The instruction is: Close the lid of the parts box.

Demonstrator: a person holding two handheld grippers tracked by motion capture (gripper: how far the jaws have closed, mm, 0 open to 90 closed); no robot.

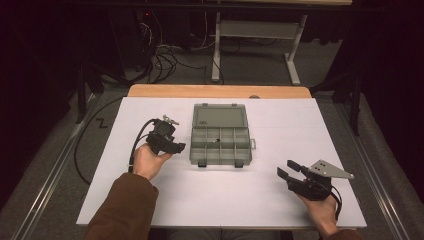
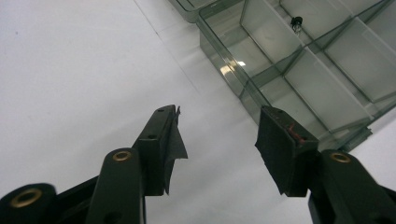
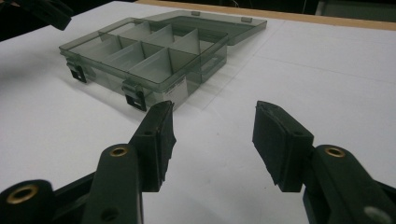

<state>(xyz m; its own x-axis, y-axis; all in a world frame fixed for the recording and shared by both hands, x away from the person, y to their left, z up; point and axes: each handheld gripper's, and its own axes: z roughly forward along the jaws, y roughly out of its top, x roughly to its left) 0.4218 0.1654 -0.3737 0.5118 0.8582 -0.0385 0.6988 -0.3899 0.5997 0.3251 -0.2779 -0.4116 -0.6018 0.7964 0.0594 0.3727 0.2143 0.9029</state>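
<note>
A translucent grey compartment box (image 1: 220,161) lies open mid-table, its lid (image 1: 220,117) folded flat behind it. A small dark part (image 1: 216,140) sits in one middle compartment, also seen as the small dark part (image 2: 296,21) in the left gripper view. My left gripper (image 1: 179,146) is held just left of the box, open, nothing between its pads; in its own view the left gripper (image 2: 217,116) points at the box wall (image 2: 224,60). My right gripper (image 1: 285,167) rests low at the front right, open and empty. The right gripper (image 3: 212,112) faces the box's latched front (image 3: 154,84) from a distance.
The white table sheet (image 1: 225,200) spreads around the box, with a wooden table edge (image 1: 220,91) at the far side. Beyond it, cables (image 1: 165,60) lie on the floor beside a grey stand (image 1: 255,30). The left gripper's cable (image 1: 137,137) loops beside the left hand.
</note>
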